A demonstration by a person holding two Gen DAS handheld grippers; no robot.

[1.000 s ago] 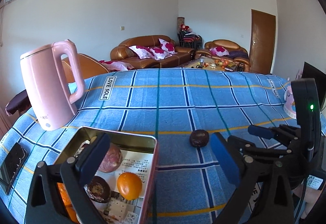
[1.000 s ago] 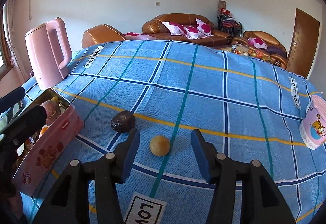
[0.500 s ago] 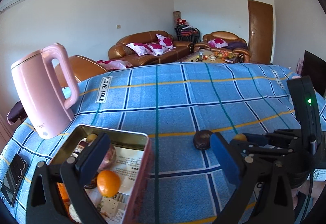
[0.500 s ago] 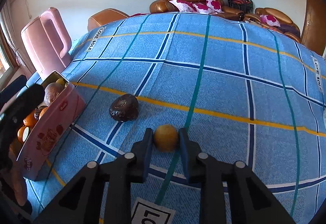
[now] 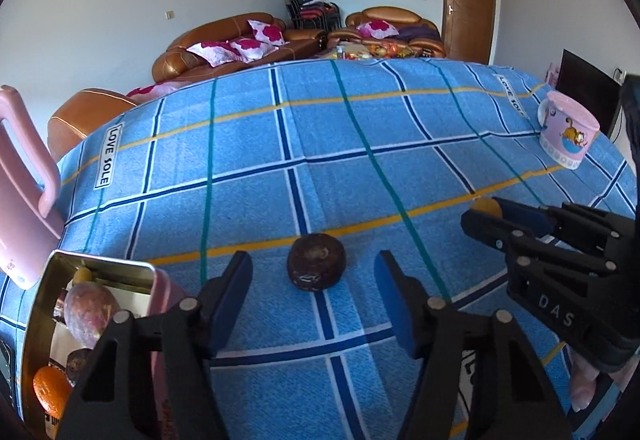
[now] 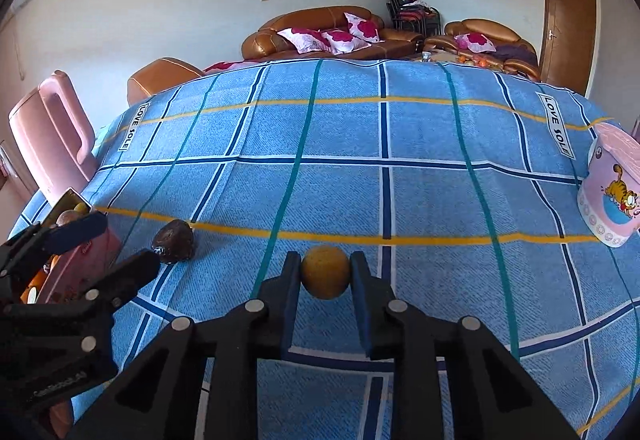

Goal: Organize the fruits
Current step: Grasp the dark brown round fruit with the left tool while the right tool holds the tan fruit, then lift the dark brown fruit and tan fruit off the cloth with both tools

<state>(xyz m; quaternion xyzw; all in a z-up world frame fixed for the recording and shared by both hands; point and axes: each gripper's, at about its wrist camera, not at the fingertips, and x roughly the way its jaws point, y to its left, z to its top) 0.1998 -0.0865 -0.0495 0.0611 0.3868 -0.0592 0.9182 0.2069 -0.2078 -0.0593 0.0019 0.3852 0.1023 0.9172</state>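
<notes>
My right gripper (image 6: 325, 272) is shut on a small yellow round fruit (image 6: 325, 272), held just above the blue checked cloth; the fruit peeks out in the left wrist view (image 5: 484, 205). My left gripper (image 5: 312, 290) is open, its jaws on either side of a dark brown wrinkled fruit (image 5: 316, 267) that lies on the cloth just ahead of them; the fruit also shows in the right wrist view (image 6: 174, 236). A pink tin (image 5: 96, 264) at the left holds several fruits, among them an orange (image 5: 50, 388) and a reddish one (image 5: 86, 314).
A pink kettle (image 6: 52, 135) stands at the far left behind the tin. A pink cartoon mug (image 5: 568, 133) stands near the table's right edge. The right gripper's body (image 5: 568, 272) is close on the left gripper's right. Sofas lie beyond the table.
My right gripper has shut on the yellow fruit and lifted it slightly. My left gripper has swung right from over the tin until the dark fruit lies between its open jaws.
</notes>
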